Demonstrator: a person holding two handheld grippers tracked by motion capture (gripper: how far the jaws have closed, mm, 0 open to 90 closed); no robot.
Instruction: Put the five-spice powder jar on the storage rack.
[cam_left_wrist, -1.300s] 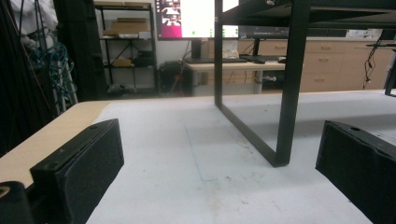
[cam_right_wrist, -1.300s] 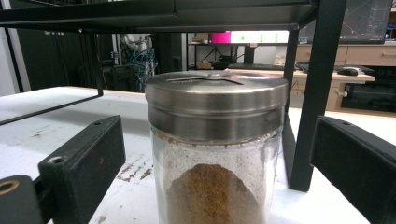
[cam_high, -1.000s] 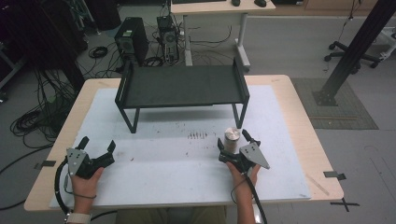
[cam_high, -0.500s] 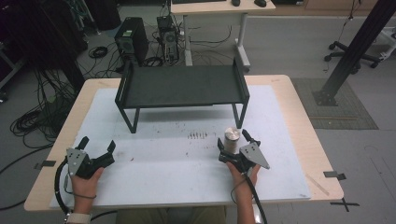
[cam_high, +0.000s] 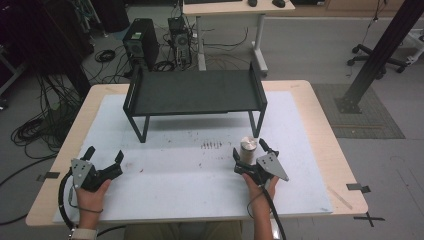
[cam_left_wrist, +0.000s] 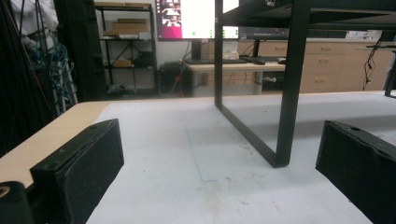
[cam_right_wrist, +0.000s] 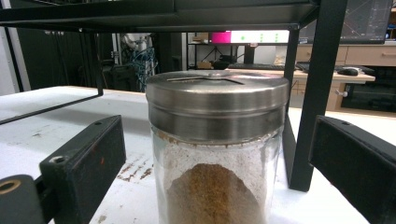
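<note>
The jar (cam_right_wrist: 217, 154) stands upright on the desk (cam_high: 310, 150), just in front of the rack's (cam_high: 195, 92) front right leg. It has a steel lid and holds brown powder to about the middle. It is tall and narrow, so I think it could tip if one jaw meets it before the other, or if the grip closes high, on the lid. Glass under flat pads may also slip when lifted. The rack leg is very near behind the jar; a push forward could knock the jar against it, and a lift straight up could bring the lid against the rack's shelf above.

The right hand-held gripper (cam_high: 248, 153) is wide open. Its jaws stand on both sides of the jar with a clear gap on each side, so it holds nothing and touches nothing yet.

The left hand-held gripper (cam_high: 104, 156) is well apart from the jar, near the desk's left front corner. It is also wide open and empty, with bare desk between its jaws.
</note>
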